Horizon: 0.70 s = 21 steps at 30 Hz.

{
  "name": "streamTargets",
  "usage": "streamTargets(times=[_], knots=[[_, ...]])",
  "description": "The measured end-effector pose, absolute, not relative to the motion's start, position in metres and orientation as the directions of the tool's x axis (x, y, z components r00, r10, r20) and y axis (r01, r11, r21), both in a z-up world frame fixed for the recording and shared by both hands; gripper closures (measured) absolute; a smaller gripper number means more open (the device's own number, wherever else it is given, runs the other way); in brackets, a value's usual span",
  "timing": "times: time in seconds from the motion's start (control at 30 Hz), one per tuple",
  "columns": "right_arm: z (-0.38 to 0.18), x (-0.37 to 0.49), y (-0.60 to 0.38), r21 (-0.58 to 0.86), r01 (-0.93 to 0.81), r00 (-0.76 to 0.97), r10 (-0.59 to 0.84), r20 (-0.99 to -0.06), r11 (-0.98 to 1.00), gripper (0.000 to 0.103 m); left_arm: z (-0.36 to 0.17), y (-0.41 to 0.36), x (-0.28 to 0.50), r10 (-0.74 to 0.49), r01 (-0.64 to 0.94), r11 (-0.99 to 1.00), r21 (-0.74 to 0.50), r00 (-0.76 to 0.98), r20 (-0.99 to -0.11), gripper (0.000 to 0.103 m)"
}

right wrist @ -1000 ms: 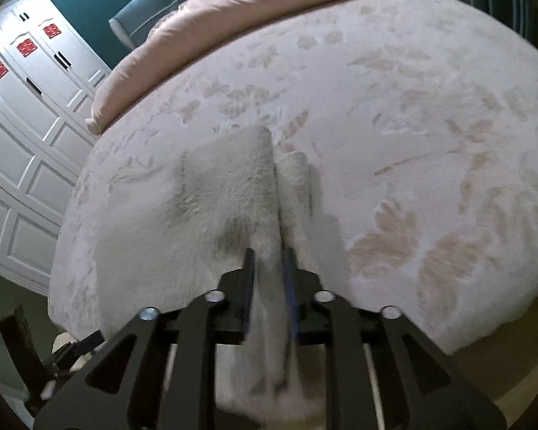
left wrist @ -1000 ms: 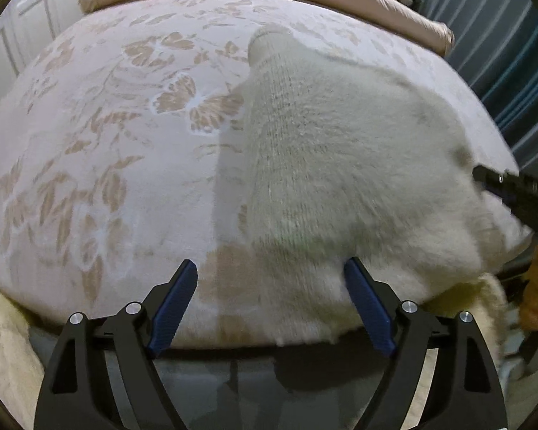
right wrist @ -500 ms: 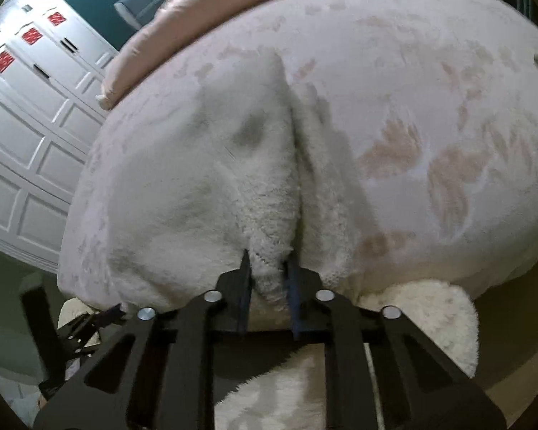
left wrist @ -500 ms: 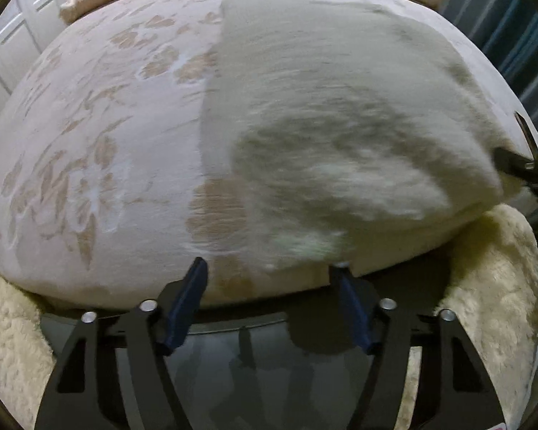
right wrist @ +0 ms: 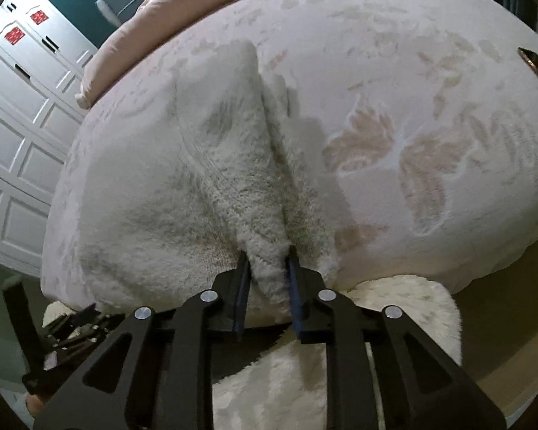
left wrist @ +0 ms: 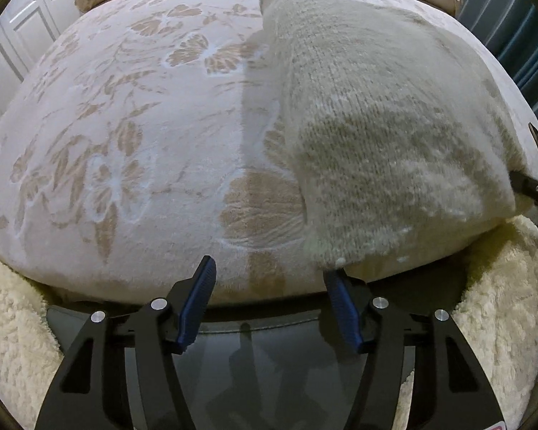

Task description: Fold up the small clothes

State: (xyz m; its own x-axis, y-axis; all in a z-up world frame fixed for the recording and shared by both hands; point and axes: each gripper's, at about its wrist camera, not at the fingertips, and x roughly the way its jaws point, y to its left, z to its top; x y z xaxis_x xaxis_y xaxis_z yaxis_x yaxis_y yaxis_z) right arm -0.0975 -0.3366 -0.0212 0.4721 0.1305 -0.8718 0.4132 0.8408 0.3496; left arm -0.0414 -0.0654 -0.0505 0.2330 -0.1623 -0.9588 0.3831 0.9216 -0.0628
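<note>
A white fuzzy knit garment [left wrist: 376, 125] lies spread on the bed's floral blanket [left wrist: 125, 125], reaching the near edge. My left gripper [left wrist: 269, 267] points down at that edge. Its jaws are closing with only blanket between them, and the garment's near left corner sits just at the right finger [left wrist: 340, 304]. In the right wrist view the garment [right wrist: 197, 186] rises into a ridge. My right gripper [right wrist: 268, 261] holds the ridge's near end bunched between its pads, and the jaws are opening slightly. Its black tip [left wrist: 534, 188] shows at the garment's right edge in the left wrist view.
A fluffy cream rug [right wrist: 394, 304] lies on the floor below the bed's near edge. A pink duvet roll [right wrist: 143, 25] runs along the far side of the bed. White cupboard doors [right wrist: 18, 89] stand to the left, dark curtains [left wrist: 520, 36] to the right.
The garment has been drawn toward the bed's near edge with the right gripper clamped on its fold. The left gripper's jaws have narrowed and it has sunk toward the edge.
</note>
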Motion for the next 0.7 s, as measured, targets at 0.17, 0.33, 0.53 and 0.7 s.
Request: streamTargets(times=[0.17,0.33,0.53,0.7], knots=[[0.027,-0.105,-0.321,0.290,0.395,0.556,0.024,-0.831,0.872,0.081,-0.029,-0.057,-0.050,-0.190,0.390,0.918,-0.076,0.264,-0.946,0.042],[0.048,-0.076,-0.276,0.328,0.215,0.599,0.141,-0.788,0.920,0.082,-0.015,-0.041,-0.045,-0.189,0.345,0.935,-0.077,0.302,-0.934,0.038],[-0.042,-0.037,-0.212,0.322,0.117,0.366,0.260,-0.893,0.940,0.083,-0.001,-0.031,-0.037,-0.210,0.308,0.946,-0.105,0.329,-0.921,0.038],[-0.035,-0.051,-0.206,0.332,0.109,0.360,0.274,-0.892,0.937,0.084,0.007,-0.037,-0.023,-0.231,0.298,0.946,-0.128,0.342,-0.911,0.038]])
